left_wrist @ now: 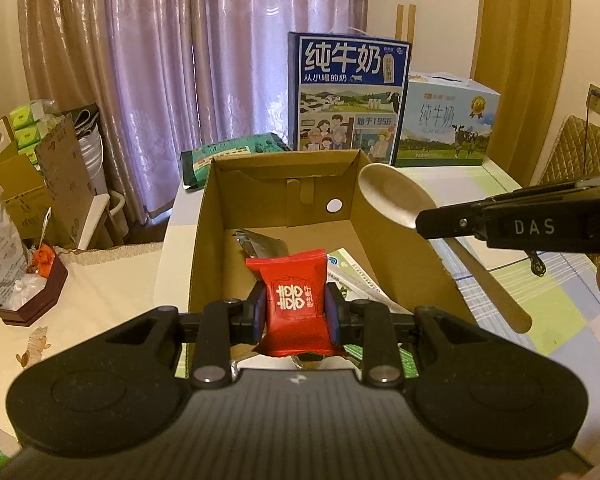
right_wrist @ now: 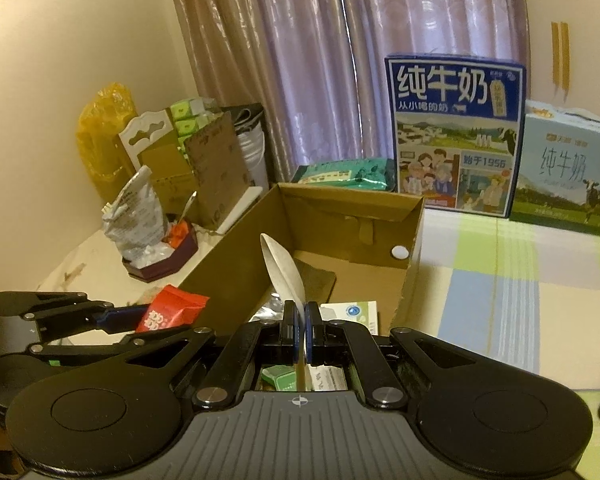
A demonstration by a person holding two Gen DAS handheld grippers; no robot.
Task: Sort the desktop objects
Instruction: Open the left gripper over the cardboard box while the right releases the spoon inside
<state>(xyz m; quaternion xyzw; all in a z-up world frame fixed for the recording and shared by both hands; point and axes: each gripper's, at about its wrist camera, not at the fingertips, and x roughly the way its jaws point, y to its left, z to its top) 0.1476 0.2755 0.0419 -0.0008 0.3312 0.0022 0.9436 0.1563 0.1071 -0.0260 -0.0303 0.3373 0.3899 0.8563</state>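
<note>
My left gripper [left_wrist: 296,312] is shut on a red snack packet [left_wrist: 294,300] with white characters, held above the near end of an open cardboard box [left_wrist: 204,216]. Inside the box lie a silver foil wrapper [left_wrist: 260,242] and printed paper packets [left_wrist: 356,280]. My right gripper [right_wrist: 300,334] is shut on a pale wooden spoon [right_wrist: 284,270], gripped by its handle with the bowl pointing up over the box [right_wrist: 240,264]. From the left wrist view the spoon [left_wrist: 396,196] hovers beside the box's right wall. The red packet [right_wrist: 172,312] and left gripper [right_wrist: 112,318] show at lower left of the right wrist view.
Two milk cartons, a blue one [left_wrist: 348,96] and a pale one [left_wrist: 446,124], stand behind the box with a green packet [left_wrist: 236,156]. A dark tray with a bag [left_wrist: 28,288] sits at left on the cream cloth. A checked cloth [right_wrist: 520,288] covers the table right of the box.
</note>
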